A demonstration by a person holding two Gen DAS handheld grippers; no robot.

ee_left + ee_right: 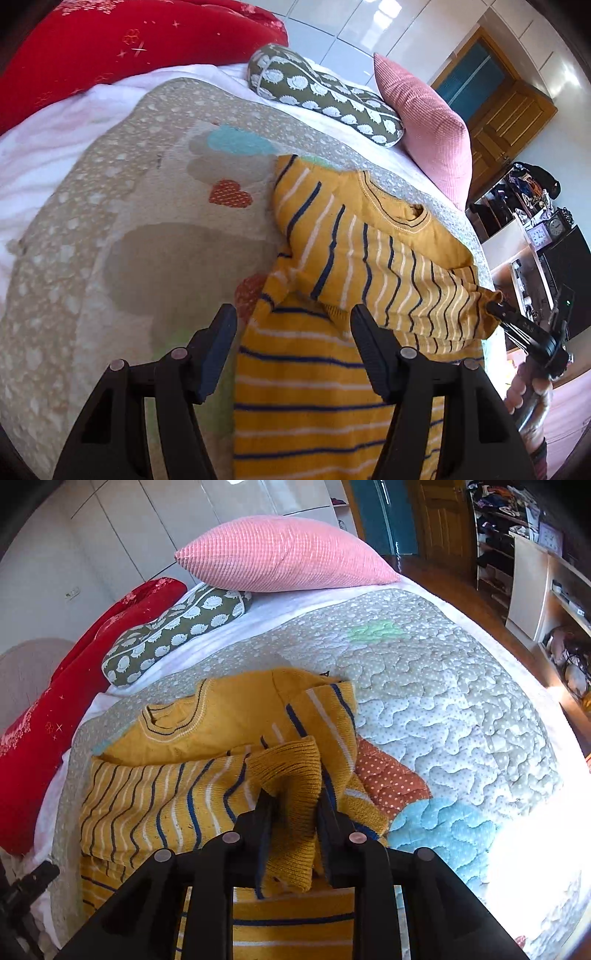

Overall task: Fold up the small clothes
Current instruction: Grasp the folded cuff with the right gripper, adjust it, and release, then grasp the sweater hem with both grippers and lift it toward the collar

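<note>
Only from the right gripper (293, 801), jaws pinching sweater (221, 716) cuff; left gripper (293, 325) spread.

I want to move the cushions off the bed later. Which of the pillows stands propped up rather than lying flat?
The pink ribbed pillow. It leans upright at the bed's head, while the green hedgehog-print pillow and the red pillow lie flat beside it.

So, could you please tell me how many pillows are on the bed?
3: a pink cushion at the head, a green patterned pillow beside it, a red pillow along the far side.
</note>
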